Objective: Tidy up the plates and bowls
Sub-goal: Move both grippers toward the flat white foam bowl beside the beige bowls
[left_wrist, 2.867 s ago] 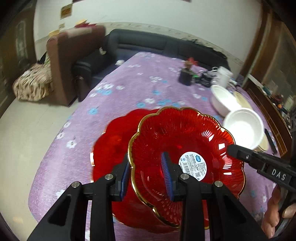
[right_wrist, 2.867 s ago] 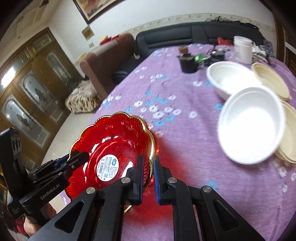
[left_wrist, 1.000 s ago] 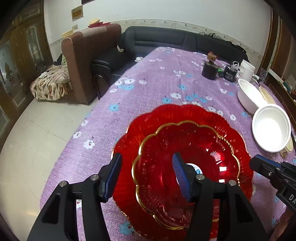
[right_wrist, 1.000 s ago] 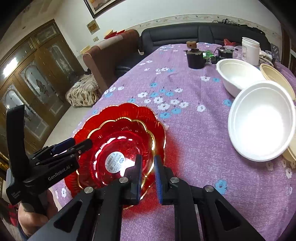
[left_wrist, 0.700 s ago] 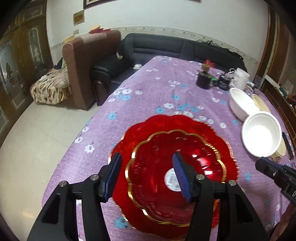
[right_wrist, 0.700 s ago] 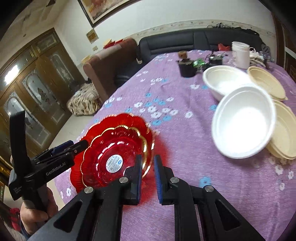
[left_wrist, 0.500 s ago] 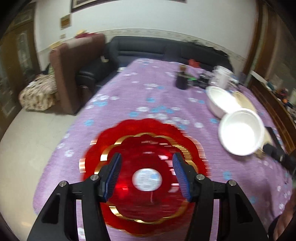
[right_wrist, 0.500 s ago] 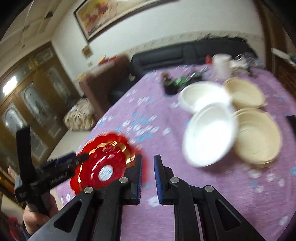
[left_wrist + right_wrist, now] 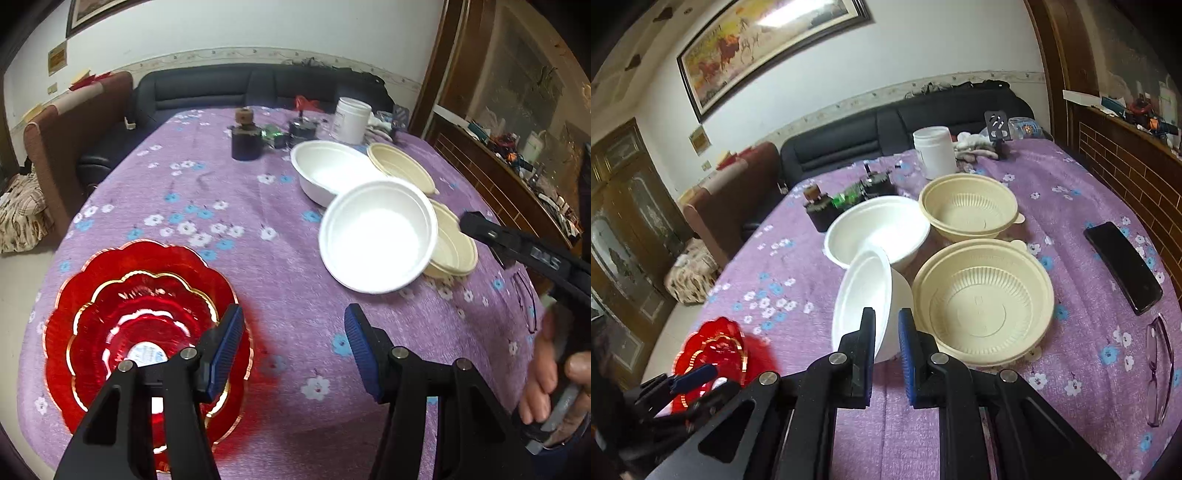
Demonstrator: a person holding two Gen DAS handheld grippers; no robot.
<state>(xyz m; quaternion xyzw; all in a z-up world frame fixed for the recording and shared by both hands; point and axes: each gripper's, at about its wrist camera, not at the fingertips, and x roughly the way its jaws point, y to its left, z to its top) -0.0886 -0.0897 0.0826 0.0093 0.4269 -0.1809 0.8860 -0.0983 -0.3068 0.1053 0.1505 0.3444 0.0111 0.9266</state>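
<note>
Left edge of the worktop (image 9: 258,192): red plates (image 9: 122,332) nested, smaller gold-rimmed one inside the larger, white barcode sticker (image 9: 146,354) at centre, print too small to read. Your left hand-held gripper (image 9: 291,347) hangs over bare purple floral cloth just right of them, jaws apart, nothing between the blue pads.

Middle: tilted white foam bowl (image 9: 864,306), rim leaning on the lower cream bowl (image 9: 982,299). Second white foam bowl (image 9: 877,229) sits behind it, second cream bowl (image 9: 969,205) beside that. Behind them a dark pot (image 9: 245,142) and a white jar (image 9: 932,151), no legible label.

Your right hand-held gripper (image 9: 886,354): jaws nearly together, empty, just in front of the tilted bowl's wall; contact can't be confirmed. Its side reads "DAS" in the left wrist view.

Right: black phone (image 9: 1123,267) and glasses (image 9: 1160,365) flat on the cloth.
</note>
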